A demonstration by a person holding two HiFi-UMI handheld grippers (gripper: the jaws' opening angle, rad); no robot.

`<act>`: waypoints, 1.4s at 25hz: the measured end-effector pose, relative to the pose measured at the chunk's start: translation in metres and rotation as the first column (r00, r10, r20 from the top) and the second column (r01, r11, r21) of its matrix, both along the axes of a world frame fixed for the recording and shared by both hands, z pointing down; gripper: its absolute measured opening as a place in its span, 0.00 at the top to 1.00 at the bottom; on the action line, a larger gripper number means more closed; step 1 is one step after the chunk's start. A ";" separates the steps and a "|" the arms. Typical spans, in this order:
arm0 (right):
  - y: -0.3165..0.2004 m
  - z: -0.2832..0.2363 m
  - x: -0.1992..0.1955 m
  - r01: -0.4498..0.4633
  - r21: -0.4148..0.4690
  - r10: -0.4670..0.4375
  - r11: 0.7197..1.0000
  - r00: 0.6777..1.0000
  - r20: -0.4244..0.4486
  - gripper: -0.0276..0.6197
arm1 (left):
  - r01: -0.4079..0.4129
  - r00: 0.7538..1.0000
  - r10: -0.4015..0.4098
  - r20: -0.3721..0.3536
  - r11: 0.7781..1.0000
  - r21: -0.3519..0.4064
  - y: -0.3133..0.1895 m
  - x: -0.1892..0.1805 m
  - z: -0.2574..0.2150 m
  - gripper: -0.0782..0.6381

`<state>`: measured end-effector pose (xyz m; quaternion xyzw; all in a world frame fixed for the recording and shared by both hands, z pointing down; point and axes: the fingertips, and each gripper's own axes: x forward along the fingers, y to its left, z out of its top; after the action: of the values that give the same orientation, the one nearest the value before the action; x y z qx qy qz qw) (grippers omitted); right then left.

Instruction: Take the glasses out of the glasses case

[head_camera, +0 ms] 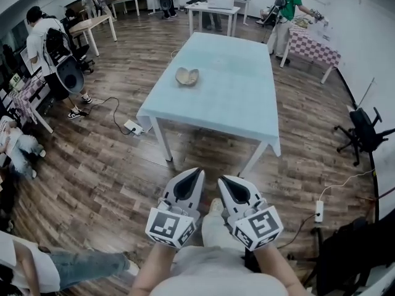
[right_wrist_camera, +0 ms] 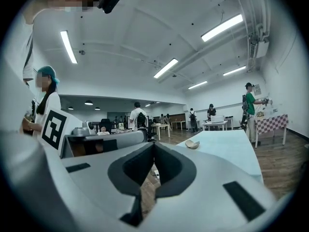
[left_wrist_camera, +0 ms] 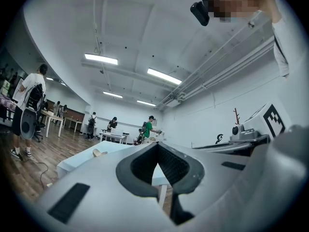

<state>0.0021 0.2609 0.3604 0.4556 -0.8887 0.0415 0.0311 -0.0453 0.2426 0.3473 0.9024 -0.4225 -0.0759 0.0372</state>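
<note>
On the pale-blue rectangular table [head_camera: 234, 85], toward its left edge: beige clamshell glasses case [head_camera: 187, 76], open. L gripper [head_camera: 195, 174] & R gripper [head_camera: 224, 181] well short of table, both pressed together, empty. Glasses, unseen, prob. light, fragile: pinch frame, not lenses.

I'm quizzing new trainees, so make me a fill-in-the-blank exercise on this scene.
The glasses case lies on a light ____ table.
The left gripper and right gripper both have their jaws ____.
The table stands on a ____ floor.
Missing words: blue; shut; wooden.
</note>
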 end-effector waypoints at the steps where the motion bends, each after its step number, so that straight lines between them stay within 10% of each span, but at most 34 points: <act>1: -0.005 0.000 0.000 0.001 0.002 -0.001 1.000 1.000 0.000 0.95 | 0.007 1.000 -0.007 -0.001 1.000 0.002 -0.005 -0.001 0.000 0.88; 35: -0.243 0.007 0.043 0.102 -0.053 -0.100 0.993 0.994 0.035 0.95 | 0.120 0.993 -0.120 0.009 0.992 -0.045 -0.237 0.037 0.006 0.88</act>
<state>0.0454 0.0177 0.3674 0.4084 -0.9095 0.0714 0.0311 -0.0084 0.0059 0.3530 0.8745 -0.4778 -0.0655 0.0519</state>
